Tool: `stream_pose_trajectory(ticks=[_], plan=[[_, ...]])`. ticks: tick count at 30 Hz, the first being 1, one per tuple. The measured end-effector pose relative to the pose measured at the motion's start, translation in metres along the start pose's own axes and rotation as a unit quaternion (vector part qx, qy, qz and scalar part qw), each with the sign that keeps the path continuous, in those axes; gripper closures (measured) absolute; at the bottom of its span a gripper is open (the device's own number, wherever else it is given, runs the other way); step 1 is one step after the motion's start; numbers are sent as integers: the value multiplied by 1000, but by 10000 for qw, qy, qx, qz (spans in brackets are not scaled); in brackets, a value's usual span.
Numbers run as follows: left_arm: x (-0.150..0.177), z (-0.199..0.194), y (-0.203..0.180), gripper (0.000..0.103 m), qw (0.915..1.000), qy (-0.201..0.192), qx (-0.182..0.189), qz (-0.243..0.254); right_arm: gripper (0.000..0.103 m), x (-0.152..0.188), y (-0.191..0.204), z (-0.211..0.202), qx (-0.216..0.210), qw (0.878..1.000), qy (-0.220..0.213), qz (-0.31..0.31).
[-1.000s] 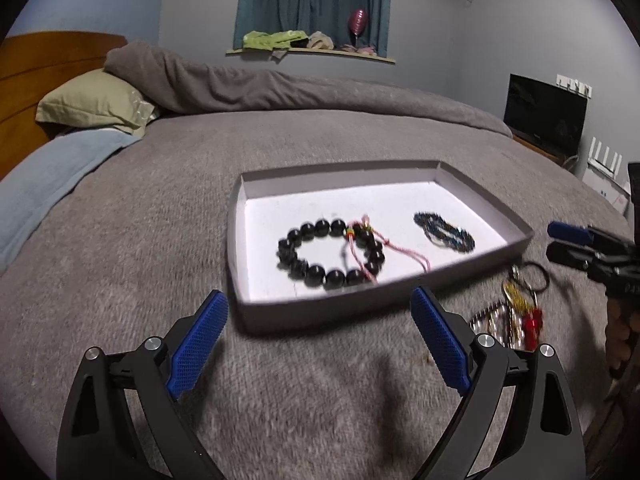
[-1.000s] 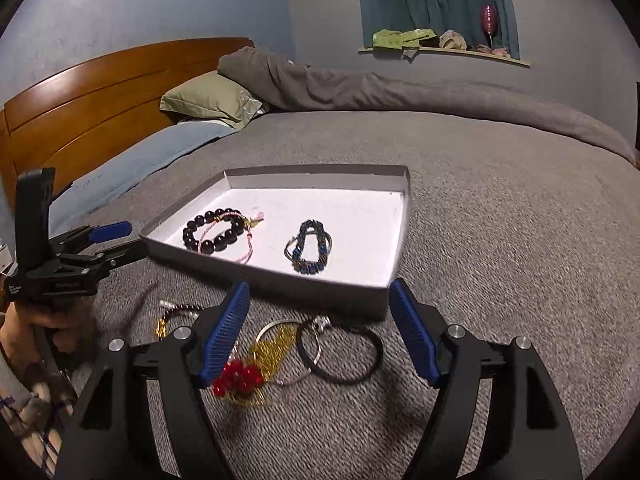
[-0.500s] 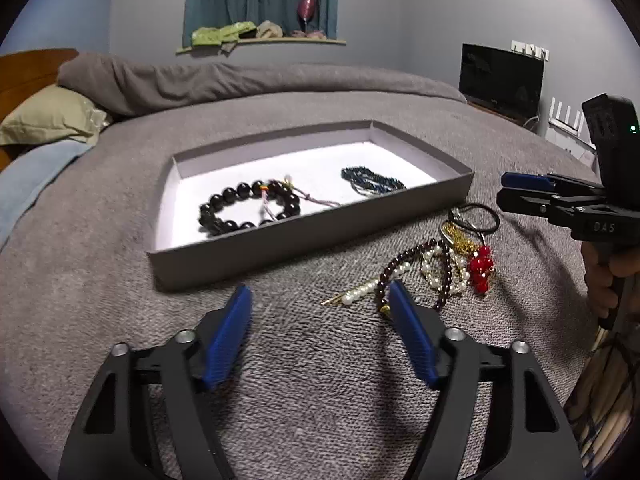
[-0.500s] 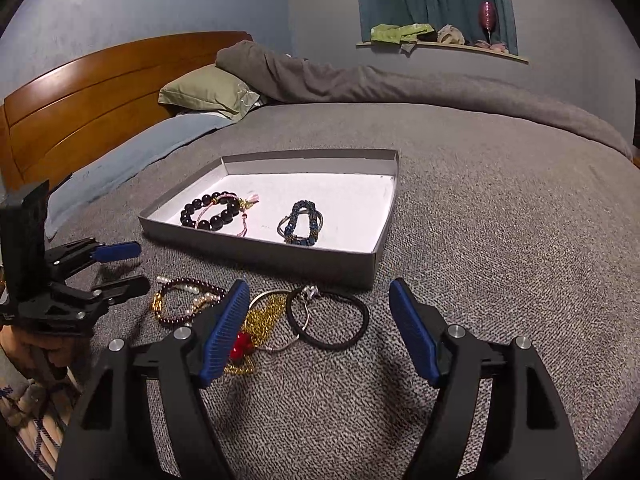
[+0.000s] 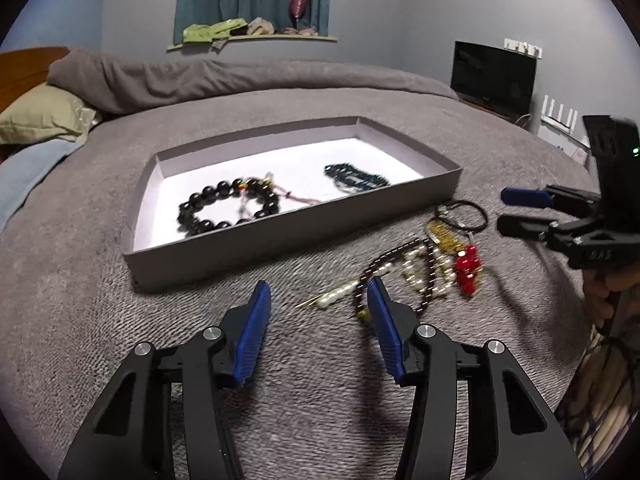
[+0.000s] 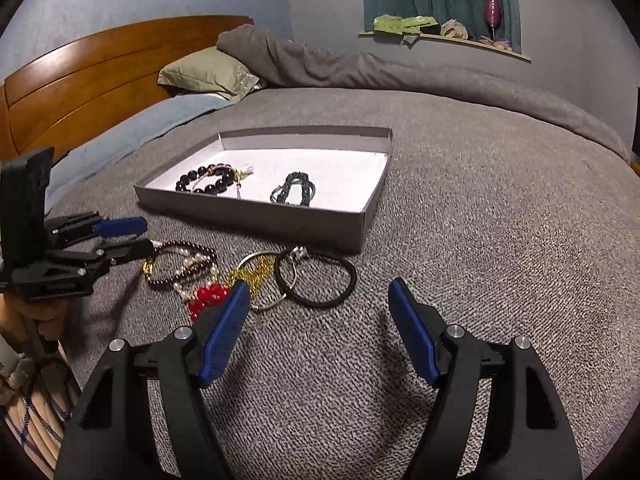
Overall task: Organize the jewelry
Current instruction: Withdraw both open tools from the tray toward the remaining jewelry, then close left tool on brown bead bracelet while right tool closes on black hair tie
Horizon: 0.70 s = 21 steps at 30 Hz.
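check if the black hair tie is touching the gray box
Apart. In the right wrist view a strip of gray blanket shows between the black hair tie and the near wall of the gray box; the tie lies wholly outside it.

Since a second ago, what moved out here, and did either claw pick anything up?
The left claw swung right, from facing the tray to the loose pile, its jaws narrowing but still open near the dark-red bead strand. The right claw drew back slightly, still open and empty. Nothing was grabbed. The black bead bracelet, the blue bracelet and the pile stayed put.
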<state>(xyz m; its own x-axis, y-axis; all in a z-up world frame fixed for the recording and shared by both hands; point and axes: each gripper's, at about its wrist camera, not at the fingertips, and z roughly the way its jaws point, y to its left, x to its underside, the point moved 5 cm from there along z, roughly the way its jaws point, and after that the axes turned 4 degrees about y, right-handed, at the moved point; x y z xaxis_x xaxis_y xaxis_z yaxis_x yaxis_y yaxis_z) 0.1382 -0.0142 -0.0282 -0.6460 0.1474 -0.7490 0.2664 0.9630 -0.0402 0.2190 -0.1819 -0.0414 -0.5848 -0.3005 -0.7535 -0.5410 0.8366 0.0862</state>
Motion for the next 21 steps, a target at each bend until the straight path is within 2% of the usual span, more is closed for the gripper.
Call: stream_pose_trajectory(ticks=[6, 16, 21], plan=[[-1, 3, -20, 65, 9996, 44, 178, 237, 41, 3, -6, 4, 120, 9999, 106, 59], [5, 8, -31, 66, 9988, 185, 247, 371, 52, -7, -18, 17, 222, 9990, 126, 365], [5, 13, -28, 66, 9989, 249, 182, 349, 68, -10, -19, 31, 286, 9986, 269, 359]])
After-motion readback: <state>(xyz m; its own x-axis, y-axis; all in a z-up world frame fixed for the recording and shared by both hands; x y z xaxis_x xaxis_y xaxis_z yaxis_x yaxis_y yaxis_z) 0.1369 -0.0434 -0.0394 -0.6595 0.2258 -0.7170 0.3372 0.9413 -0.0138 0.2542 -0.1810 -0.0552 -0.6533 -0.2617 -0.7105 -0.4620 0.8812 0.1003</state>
